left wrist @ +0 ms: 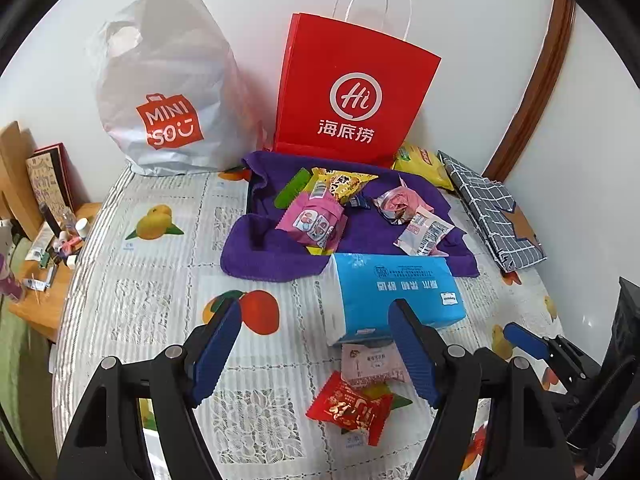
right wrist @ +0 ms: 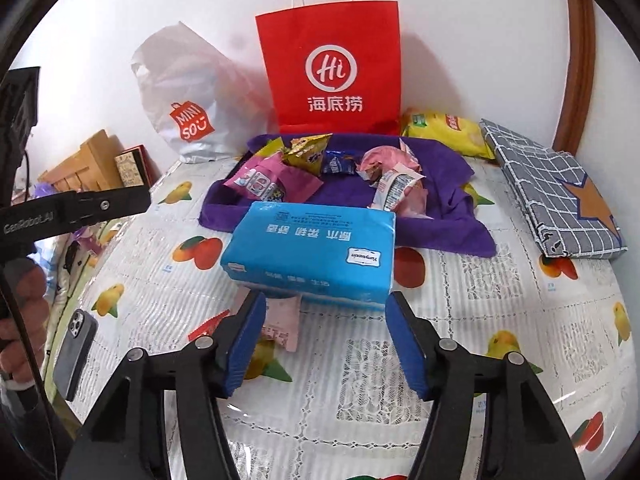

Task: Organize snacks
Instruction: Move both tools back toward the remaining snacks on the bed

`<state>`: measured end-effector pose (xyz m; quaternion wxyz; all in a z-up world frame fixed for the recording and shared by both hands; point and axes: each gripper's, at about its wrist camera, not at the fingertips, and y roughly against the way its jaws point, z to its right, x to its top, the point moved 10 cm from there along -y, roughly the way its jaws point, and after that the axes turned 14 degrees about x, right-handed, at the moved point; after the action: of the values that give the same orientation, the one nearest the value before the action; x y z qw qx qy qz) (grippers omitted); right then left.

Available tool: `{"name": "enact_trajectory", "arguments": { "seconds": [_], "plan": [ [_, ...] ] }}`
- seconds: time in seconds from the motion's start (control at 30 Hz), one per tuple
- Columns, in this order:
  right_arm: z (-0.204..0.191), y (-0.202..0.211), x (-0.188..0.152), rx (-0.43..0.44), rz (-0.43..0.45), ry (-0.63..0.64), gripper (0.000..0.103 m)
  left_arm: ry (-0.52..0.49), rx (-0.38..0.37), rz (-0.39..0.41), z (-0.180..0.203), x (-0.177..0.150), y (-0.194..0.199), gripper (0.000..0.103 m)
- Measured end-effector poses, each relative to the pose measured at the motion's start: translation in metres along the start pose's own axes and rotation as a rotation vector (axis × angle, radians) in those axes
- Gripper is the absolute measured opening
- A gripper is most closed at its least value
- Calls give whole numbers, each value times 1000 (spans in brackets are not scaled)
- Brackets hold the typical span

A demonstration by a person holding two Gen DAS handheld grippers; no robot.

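Note:
Several snack packets lie on a purple cloth [left wrist: 272, 256] [right wrist: 440, 232] at the back of the table, among them a pink pouch [left wrist: 316, 220] [right wrist: 268, 184] and a yellow packet [left wrist: 344, 182] [right wrist: 308, 152]. A blue tissue pack [left wrist: 396, 288] [right wrist: 312, 256] lies in front of the cloth. A pink packet [left wrist: 370, 364] [right wrist: 284, 324] and a red packet [left wrist: 348, 408] [right wrist: 208, 326] lie loose near its front edge. My left gripper [left wrist: 316, 312] is open above these two packets, touching nothing. My right gripper [right wrist: 325, 302] is open just short of the tissue pack's near edge, and its blue pad [left wrist: 524, 338] shows at the right of the left wrist view.
A red paper bag [left wrist: 352, 92] [right wrist: 332, 68] and a white plastic bag [left wrist: 168, 92] [right wrist: 188, 96] stand against the wall. A yellow chip bag [left wrist: 424, 164] [right wrist: 448, 132] and a folded checked cloth [left wrist: 496, 216] [right wrist: 560, 196] lie at the right. A phone [right wrist: 74, 354] is mounted near a hand [right wrist: 24, 308] on the left.

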<state>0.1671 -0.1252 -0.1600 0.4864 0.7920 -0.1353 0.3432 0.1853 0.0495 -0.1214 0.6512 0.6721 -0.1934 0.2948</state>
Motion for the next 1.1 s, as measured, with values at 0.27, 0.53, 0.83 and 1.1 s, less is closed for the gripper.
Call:
{"name": "enact_trajectory", "arguments": {
  "seconds": [0.27,0.53,0.83,1.1],
  "plan": [
    [-5,-16,-11,36,-63,-14,55,25,22,-3,-14,-8,-4,73],
    [-13,-40,-20,60,-88,-24,55,25,30,-21,-29,-18,-14,74],
    [-18,-76,-29,66,-153,-32,57,66,27,-70,-49,-30,-36,75],
    [-12,-100,-37,53,-197,-54,57,84,15,-85,-57,-35,-43,75]
  ]
}}
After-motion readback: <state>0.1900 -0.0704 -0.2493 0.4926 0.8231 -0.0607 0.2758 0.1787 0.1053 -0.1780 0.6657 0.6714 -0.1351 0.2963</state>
